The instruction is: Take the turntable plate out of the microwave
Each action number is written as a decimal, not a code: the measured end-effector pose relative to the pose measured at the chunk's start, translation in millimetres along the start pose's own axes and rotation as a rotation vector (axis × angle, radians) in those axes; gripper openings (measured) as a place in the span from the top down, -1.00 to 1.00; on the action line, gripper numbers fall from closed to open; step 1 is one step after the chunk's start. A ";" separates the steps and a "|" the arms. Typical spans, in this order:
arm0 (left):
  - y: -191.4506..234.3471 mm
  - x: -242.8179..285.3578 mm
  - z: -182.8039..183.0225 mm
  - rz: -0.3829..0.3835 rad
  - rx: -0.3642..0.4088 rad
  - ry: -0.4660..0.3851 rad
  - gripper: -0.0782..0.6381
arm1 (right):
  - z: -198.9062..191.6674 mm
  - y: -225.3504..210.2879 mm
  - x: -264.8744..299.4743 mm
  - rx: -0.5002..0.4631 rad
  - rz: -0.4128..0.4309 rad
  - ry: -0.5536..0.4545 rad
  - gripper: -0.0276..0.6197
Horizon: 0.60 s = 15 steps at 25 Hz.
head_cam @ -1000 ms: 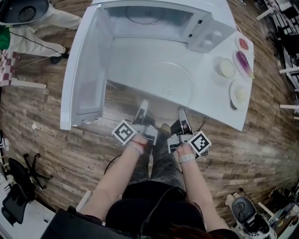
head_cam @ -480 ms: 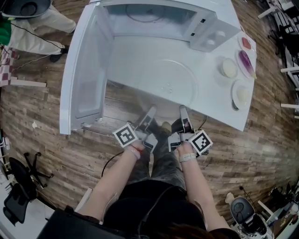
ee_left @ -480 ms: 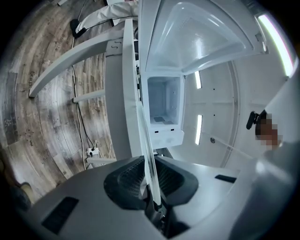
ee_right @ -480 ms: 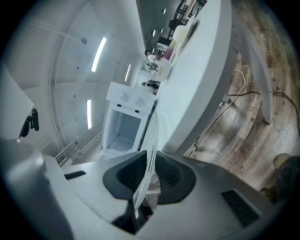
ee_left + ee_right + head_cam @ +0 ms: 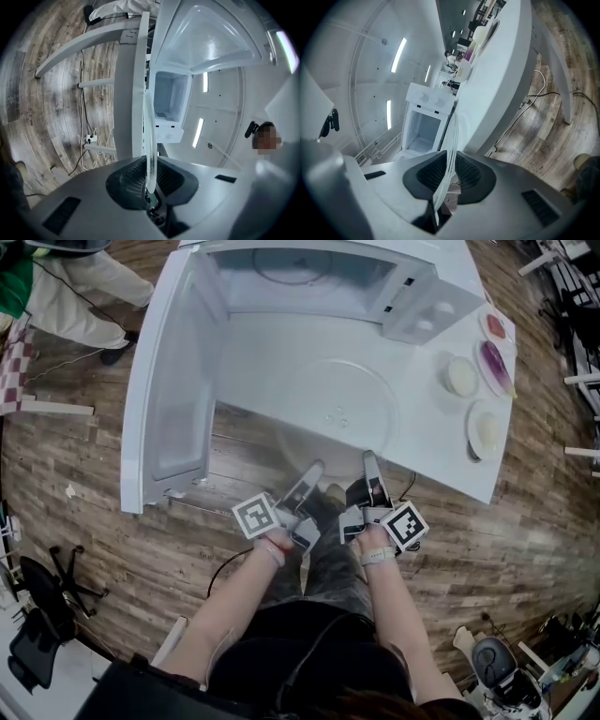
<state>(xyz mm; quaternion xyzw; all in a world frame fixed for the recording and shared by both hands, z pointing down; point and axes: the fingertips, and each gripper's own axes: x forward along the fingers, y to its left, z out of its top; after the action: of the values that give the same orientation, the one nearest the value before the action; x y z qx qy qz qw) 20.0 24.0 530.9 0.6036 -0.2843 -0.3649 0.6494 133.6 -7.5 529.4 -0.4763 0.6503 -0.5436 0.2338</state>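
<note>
The clear glass turntable plate (image 5: 333, 418) lies flat on the white table (image 5: 441, 451) in front of the open microwave (image 5: 281, 282), its near rim out past the table's edge. My left gripper (image 5: 311, 472) points up and to the right at that rim; its jaws are opening, with the rim (image 5: 149, 140) still between the pads and touching them. My right gripper (image 5: 368, 461) is shut on the same rim a little further right. In the right gripper view the plate's edge (image 5: 452, 140) runs between the ribbed pads of the right gripper (image 5: 443, 180).
The microwave door (image 5: 173, 381) hangs open to the left. Several small dishes with food, one of them (image 5: 461, 377), stand along the table's right side. A person (image 5: 66, 296) stands at the upper left on the wooden floor, where cables lie under the table.
My left gripper has slid right along the plate's near rim and turned to point up-right. The right gripper and the plate have stayed put.
</note>
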 end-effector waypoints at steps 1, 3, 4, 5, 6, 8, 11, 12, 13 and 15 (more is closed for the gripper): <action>-0.7 0.4 0.3 -0.005 -0.024 -0.011 0.66 | -0.2 -0.2 0.1 -0.005 -0.001 0.007 0.71; -0.5 -0.4 0.9 -0.008 -0.055 -0.029 0.66 | -1.2 0.2 -0.2 -0.031 -0.005 0.030 0.71; -0.4 -0.8 1.1 -0.008 -0.064 -0.034 0.66 | -2.1 0.9 -0.1 -0.047 -0.008 0.042 0.70; -0.4 -0.8 1.4 -0.008 -0.068 -0.037 0.66 | -2.9 1.5 0.1 -0.057 -0.011 0.052 0.70; -0.5 -0.4 1.6 -0.009 -0.069 -0.037 0.66 | -3.6 1.5 0.2 -0.059 -0.015 0.060 0.70; -1.2 1.5 1.9 -0.010 -0.071 -0.039 0.66 | -4.7 0.5 -0.2 -0.047 -0.021 0.070 0.64; -1.8 5.5 3.6 -0.012 -0.066 -0.041 0.66 | -8.5 0.6 -3.6 -0.033 -0.014 0.088 0.37; -1.6 6.8 4.6 -0.012 -0.065 -0.042 0.66 | -10.9 2.0 -4.8 -0.030 -0.005 0.099 0.37; -1.3 8.0 5.6 -0.012 -0.066 -0.045 0.66 | -14.3 4.0 -5.5 -0.020 0.006 0.111 0.37; -1.8 10.8 7.7 -0.016 -0.067 -0.050 0.66 | -22.9 8.6 -6.1 0.008 0.030 0.140 0.37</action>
<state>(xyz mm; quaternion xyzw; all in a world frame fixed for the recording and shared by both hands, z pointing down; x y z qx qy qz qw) 19.7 10.8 529.2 0.5747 -0.2832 -0.3944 0.6588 114.3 8.5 527.0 -0.4261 0.6700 -0.5748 0.1979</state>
